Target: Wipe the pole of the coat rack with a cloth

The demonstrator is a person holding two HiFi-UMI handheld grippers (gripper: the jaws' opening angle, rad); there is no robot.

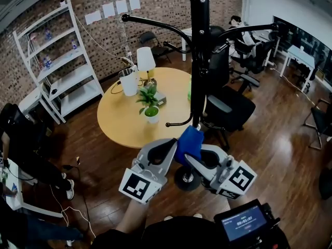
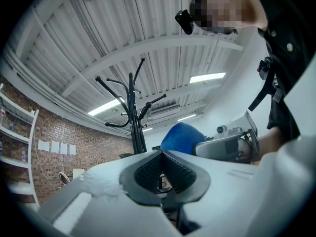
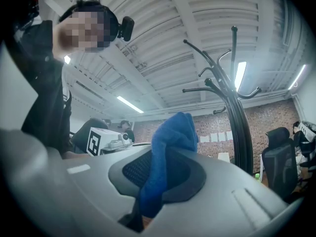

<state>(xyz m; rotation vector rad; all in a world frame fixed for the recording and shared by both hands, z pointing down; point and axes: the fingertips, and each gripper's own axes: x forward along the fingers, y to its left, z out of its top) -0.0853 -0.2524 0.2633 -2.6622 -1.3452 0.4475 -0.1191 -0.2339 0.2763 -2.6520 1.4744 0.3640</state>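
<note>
The black coat rack pole rises just ahead of me from its round base, with curved hooks branching off. My right gripper is shut on a blue cloth, which stands up next to the lower pole; I cannot tell whether it touches. In the right gripper view the cloth sticks out between the jaws of the right gripper, and the pole stands to its right. My left gripper is beside it, shut and holding nothing. The left gripper view shows the left gripper, the cloth and the rack.
A round wooden table behind the rack carries a potted plant, a lamp and a white jug. Black office chairs stand to the right, a white shelf unit at the left brick wall.
</note>
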